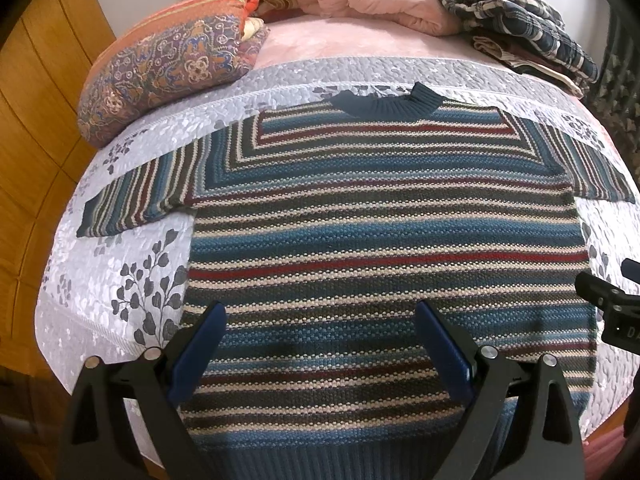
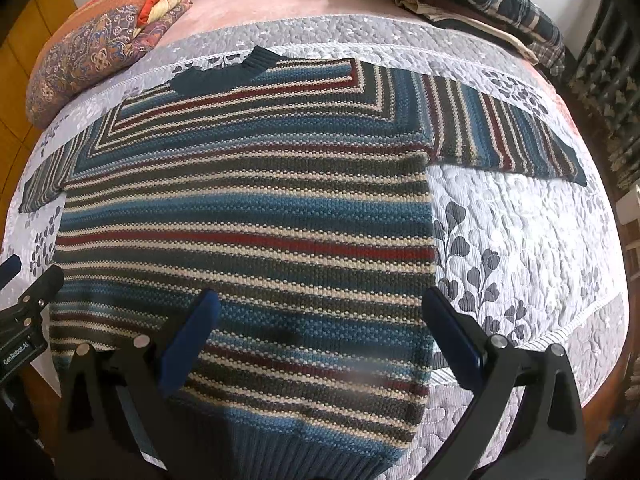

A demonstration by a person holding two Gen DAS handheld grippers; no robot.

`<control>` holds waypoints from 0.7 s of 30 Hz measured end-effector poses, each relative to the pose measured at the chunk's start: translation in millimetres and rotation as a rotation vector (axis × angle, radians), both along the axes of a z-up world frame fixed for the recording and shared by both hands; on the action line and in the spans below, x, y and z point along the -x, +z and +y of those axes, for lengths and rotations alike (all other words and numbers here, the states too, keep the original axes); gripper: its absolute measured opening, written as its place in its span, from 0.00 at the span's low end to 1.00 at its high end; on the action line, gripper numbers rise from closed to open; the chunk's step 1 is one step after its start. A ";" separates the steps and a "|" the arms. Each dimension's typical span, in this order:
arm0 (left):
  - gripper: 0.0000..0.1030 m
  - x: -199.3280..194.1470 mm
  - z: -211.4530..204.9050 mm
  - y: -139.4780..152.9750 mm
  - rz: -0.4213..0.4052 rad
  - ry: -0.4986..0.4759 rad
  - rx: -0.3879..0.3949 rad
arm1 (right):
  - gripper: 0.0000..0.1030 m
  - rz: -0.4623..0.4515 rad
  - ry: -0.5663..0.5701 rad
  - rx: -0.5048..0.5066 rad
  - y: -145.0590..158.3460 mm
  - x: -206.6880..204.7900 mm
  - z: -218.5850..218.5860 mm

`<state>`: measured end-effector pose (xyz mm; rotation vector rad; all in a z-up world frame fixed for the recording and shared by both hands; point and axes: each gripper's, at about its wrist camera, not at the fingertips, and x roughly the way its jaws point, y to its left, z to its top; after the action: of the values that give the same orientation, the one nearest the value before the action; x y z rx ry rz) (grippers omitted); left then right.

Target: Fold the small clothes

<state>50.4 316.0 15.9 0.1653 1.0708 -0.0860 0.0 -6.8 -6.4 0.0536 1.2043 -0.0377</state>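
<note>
We saw a knit sweater (image 1: 384,240), coarse-textured with blue, red, cream and grey stripes, lying flat on the bed's quilt (image 1: 132,264), its ribbed dark collar (image 1: 384,100) at the far end and both short sleeves spread outward. The quilt was grey, puffy, with leaf prints. Bare quilt lay on both sides of the sweater; a patterned pillow (image 1: 160,68) and piled clothes (image 1: 520,20) sat well beyond it. Our left gripper (image 1: 320,344) and right gripper (image 2: 320,332) hovered above the hem, fingers spread wide, holding nothing.
</note>
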 end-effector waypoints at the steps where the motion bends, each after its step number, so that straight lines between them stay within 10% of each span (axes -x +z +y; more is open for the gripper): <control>1: 0.92 0.0 0.1 0.0 0.001 0.000 0.000 | 0.97 -0.001 -0.001 0.000 0.3 -0.1 -0.2; 21: 0.93 -1.1 0.6 0.3 -0.002 0.010 -0.006 | 0.97 -0.012 0.000 -0.004 4.7 -2.0 2.3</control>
<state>51.4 316.6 16.3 0.1651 1.0704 -0.0734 2.0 -4.5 -1.7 0.0574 1.1921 -0.0345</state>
